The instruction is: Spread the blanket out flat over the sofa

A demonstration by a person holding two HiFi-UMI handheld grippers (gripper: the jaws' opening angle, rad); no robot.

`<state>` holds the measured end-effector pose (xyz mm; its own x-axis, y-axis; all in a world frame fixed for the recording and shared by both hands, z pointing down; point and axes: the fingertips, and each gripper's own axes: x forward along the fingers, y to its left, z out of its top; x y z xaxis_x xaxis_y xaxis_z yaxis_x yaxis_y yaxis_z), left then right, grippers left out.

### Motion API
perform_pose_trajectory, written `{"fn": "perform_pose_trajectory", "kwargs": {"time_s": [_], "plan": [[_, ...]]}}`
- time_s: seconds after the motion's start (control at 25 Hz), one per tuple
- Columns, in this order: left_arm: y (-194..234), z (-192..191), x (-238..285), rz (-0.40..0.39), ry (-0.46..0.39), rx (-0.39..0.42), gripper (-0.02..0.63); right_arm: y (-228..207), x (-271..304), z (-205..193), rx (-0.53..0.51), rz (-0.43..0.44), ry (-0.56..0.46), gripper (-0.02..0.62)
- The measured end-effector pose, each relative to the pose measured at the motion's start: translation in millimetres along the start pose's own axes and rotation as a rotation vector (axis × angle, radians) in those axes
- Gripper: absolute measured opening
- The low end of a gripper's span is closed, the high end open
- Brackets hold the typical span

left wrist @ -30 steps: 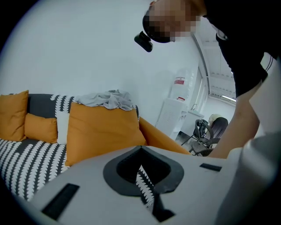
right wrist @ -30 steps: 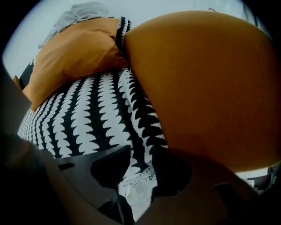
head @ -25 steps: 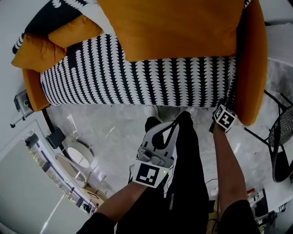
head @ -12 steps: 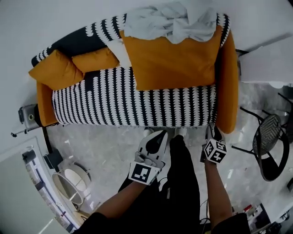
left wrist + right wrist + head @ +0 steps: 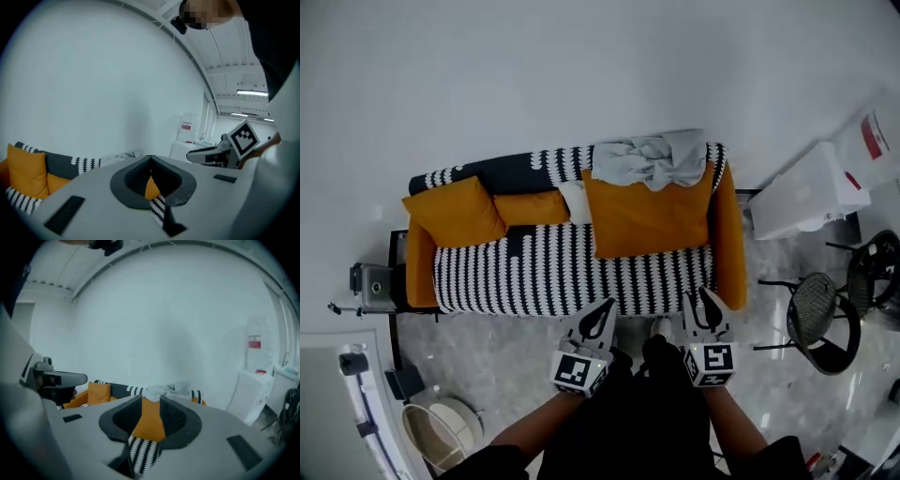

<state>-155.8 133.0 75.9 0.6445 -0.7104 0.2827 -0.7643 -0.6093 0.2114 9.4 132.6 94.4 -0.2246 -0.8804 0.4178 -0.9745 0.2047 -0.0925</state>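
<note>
- blanket (image 5: 652, 159) bunched along sofa (image 5: 534, 281) backrest's right end, straight beyond right tool (image 5: 703, 298)
- right tool spread, just narrowing, empty; left tool (image 5: 604, 307) pressed together, farther

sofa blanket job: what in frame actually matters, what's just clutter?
Job:
- grey blanket, bunched on top of the sofa back
- orange sofa, seat under a black-and-white cover

Just lying about:
- loose orange cushions at the sofa's left end
- black wire chair on the floor, right
- white cabinet by the wall
- grey box beside the sofa's left arm
</note>
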Motion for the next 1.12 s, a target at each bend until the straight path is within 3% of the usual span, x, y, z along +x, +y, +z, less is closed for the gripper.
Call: {"fn": "perform_pose_trajectory", "kwargs": {"time_s": [0.16, 0.36, 0.6, 0.88, 1.12], "plan": [[-8, 67, -22, 0.004, -0.114, 0.012, 0.012, 53, -33, 57, -0.001, 0.047, -0.099, 0.055], [-25, 113, -52, -0.031, -0.211, 0.063, 0.012, 103, -53, 103, 0.013, 0.091, -0.177, 0.041], [-32, 121, -63, -0.047, -0.238, 0.082, 0.012, 125, -57, 136, -0.048, 0.083, -0.249, 0.037], [-28, 117, -66, -0.071, -0.178, 0.095, 0.012, 137, -60, 136, -0.065, 0.066, -0.259, 0.037], [-31, 116, -71, -0.084, -0.186, 0.104, 0.012, 144, -67, 132, -0.069, 0.058, -0.250, 0.037]]}}
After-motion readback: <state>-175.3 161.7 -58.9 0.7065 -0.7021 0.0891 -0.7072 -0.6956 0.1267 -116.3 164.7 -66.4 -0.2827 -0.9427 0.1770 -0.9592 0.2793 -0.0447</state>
